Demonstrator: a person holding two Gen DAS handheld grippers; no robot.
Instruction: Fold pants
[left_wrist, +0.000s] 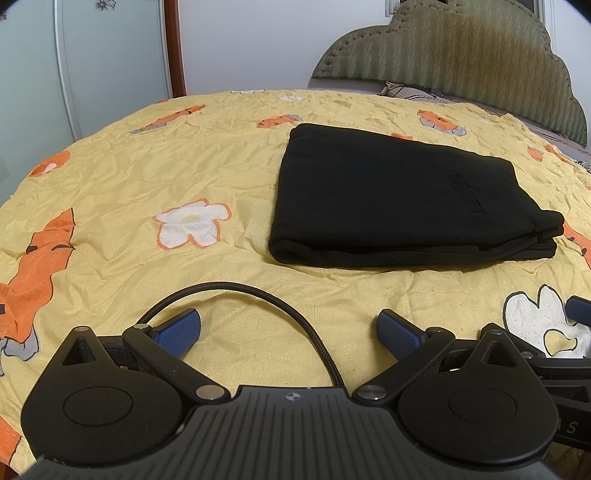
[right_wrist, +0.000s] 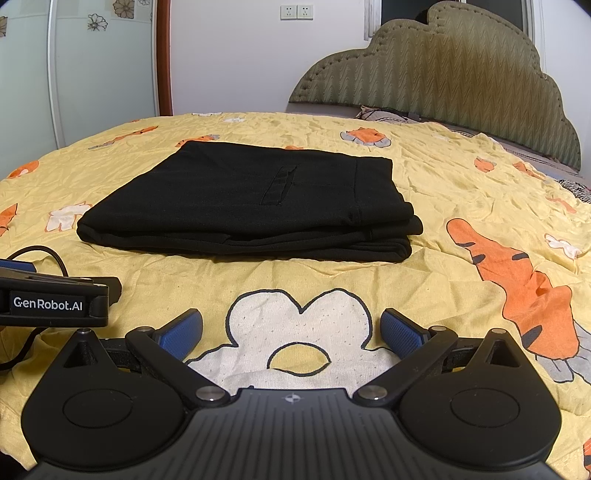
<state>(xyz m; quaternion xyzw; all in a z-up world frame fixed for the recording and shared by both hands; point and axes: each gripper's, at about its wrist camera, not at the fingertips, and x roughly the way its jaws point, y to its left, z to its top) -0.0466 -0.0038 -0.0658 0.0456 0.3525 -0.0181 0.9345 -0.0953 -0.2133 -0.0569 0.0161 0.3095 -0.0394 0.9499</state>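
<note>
Black pants (left_wrist: 399, 199) lie folded in a flat, layered rectangle on the yellow bedspread (left_wrist: 184, 166); they also show in the right wrist view (right_wrist: 251, 206), with a pocket slit on top. My left gripper (left_wrist: 288, 332) is open and empty, low over the bedspread, short of the pants' near edge. My right gripper (right_wrist: 291, 330) is open and empty, over a white flower print, also short of the pants. The left gripper's body (right_wrist: 55, 299) shows at the left of the right wrist view.
A padded olive headboard (right_wrist: 461, 74) and a pillow (right_wrist: 384, 112) stand at the far right. A wardrobe door (right_wrist: 74, 66) with a wooden frame is at the far left. A black cable (left_wrist: 258, 295) loops over the bedspread before the left gripper.
</note>
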